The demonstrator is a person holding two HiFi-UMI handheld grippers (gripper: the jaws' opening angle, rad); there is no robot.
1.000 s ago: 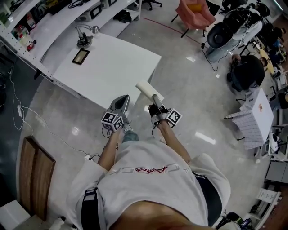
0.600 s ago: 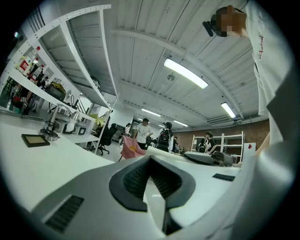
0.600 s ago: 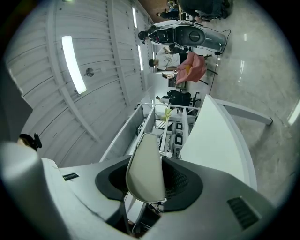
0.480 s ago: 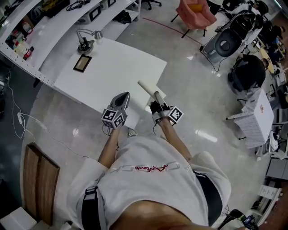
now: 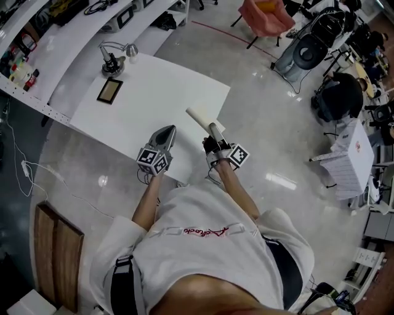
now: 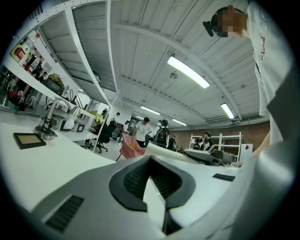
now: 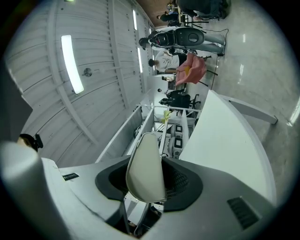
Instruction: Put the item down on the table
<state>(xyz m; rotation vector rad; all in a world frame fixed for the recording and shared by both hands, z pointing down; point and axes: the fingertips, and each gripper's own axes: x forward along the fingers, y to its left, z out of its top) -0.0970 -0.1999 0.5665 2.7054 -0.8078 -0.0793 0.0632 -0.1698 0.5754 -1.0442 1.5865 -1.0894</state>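
Observation:
The item is an off-white roll (image 5: pixel 198 117), long and rounded. My right gripper (image 5: pixel 213 130) is shut on its near end, and the roll sticks out over the near right corner of the white table (image 5: pixel 154 92). In the right gripper view the roll (image 7: pixel 144 180) fills the gap between the dark pads of my right gripper (image 7: pixel 147 161), above the table (image 7: pixel 229 140). My left gripper (image 5: pixel 165 134) hovers over the table's near edge, shut, with nothing held. The left gripper view shows my left gripper (image 6: pixel 151 157) with its tips meeting above the tabletop (image 6: pixel 47 164).
A small desk lamp (image 5: pixel 114 58) and a dark framed plate (image 5: pixel 110 90) stand at the table's far left. Behind it runs a cluttered white bench (image 5: pixel 37 49). A pink chair (image 5: pixel 266 15), a seated person (image 5: pixel 340 98) and a white box (image 5: pixel 351 157) are at the right.
The person has stepped closer to the table. Both grippers have come over its near edge, the roll still in the right one.

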